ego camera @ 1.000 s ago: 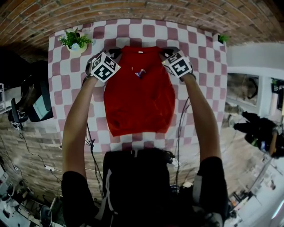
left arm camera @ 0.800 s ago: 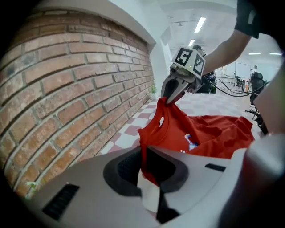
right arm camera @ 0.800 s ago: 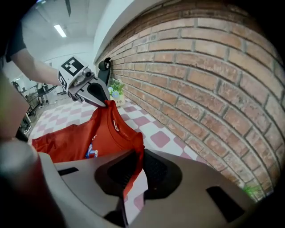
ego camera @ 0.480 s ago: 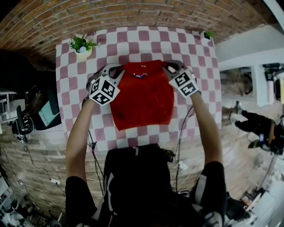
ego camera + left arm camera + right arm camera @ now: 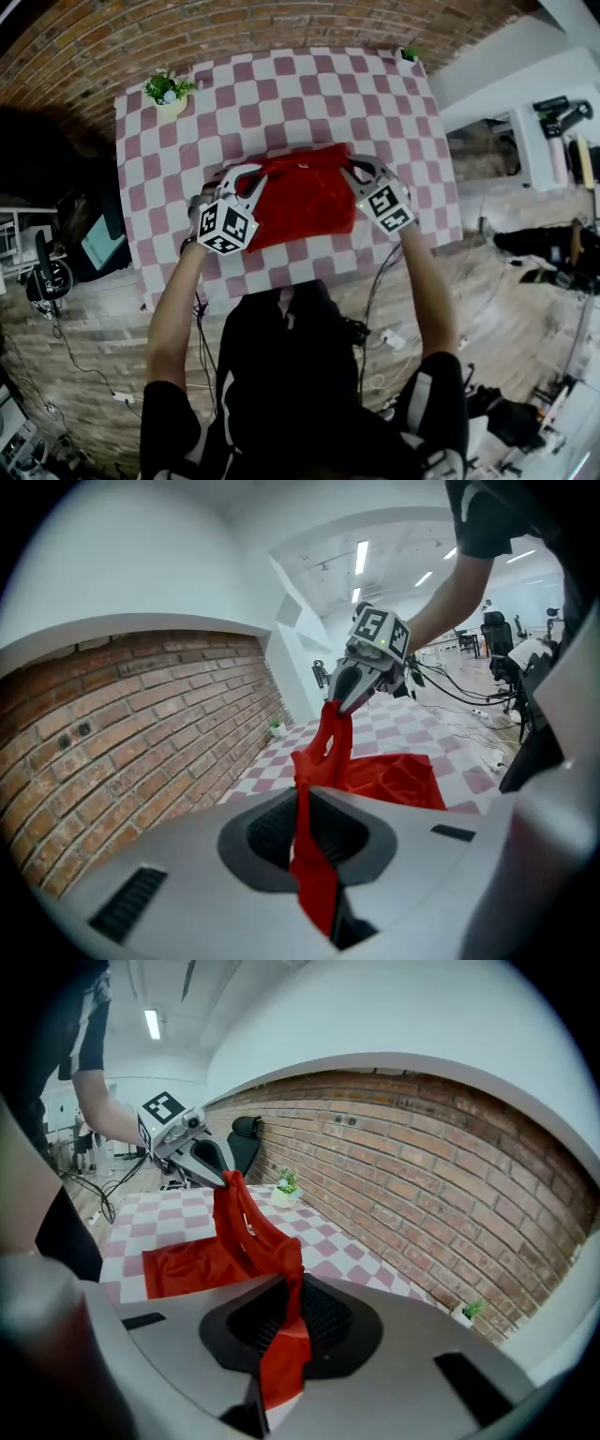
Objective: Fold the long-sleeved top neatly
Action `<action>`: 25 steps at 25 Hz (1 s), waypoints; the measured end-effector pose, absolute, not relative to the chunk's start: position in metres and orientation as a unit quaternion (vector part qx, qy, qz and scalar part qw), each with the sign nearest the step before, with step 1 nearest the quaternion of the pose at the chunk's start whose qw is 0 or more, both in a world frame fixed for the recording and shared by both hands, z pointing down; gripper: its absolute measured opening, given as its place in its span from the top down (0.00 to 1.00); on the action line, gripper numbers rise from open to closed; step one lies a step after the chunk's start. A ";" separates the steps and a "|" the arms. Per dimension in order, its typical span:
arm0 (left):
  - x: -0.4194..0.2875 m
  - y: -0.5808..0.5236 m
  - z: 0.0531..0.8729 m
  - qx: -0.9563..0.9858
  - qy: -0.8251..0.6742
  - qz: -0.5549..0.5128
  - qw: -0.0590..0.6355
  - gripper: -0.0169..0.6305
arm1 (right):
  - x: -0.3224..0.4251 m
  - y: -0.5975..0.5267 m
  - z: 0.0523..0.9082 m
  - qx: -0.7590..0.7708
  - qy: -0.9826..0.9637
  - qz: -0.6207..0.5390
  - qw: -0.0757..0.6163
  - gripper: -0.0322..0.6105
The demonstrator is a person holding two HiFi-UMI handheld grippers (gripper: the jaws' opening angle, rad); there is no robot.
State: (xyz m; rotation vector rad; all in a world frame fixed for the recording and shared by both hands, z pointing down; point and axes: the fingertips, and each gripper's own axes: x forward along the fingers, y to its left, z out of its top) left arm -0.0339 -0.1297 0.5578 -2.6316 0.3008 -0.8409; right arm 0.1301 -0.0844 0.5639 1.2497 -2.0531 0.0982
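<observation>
Head view, mid-frame: where's the red long-sleeved fabric top [image 5: 305, 202]?
— Partly raised off the pink-and-white checked tabletop [image 5: 281, 94]. The left gripper [image 5: 242, 176] and right gripper [image 5: 358, 172] each pinch its upper edge.

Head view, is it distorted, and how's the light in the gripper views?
Head view: strong fisheye, the brick wall and checked table bow. Left gripper view: black corners, glaring ceiling lights. Right gripper view: black corners, evenly lit wall.

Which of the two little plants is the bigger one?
The plant in the pale pot at the table's far left corner. The other plant, by the far right corner, is much tinier.
</observation>
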 end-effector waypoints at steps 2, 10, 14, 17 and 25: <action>-0.038 -0.108 0.557 -0.931 0.112 -0.299 0.180 0.93 | 0.126 -0.062 0.564 0.480 -0.798 0.032 0.362 0.88; -0.051 -0.040 0.573 -0.924 0.137 -0.315 0.168 0.93 | 0.112 0.012 0.572 0.448 -0.810 0.020 0.379 0.89; -0.061 -0.010 0.599 -0.915 0.146 -0.341 0.157 0.93 | 0.102 0.039 0.592 0.434 -0.817 0.015 0.380 0.89; -0.068 0.011 0.628 -0.909 0.147 -0.361 0.149 0.92 | 0.097 0.060 0.619 0.421 -0.818 0.014 0.392 0.89; -0.077 0.056 0.700 -0.889 0.149 -0.412 0.135 0.92 | 0.089 0.104 0.688 0.403 -0.812 0.047 0.419 0.88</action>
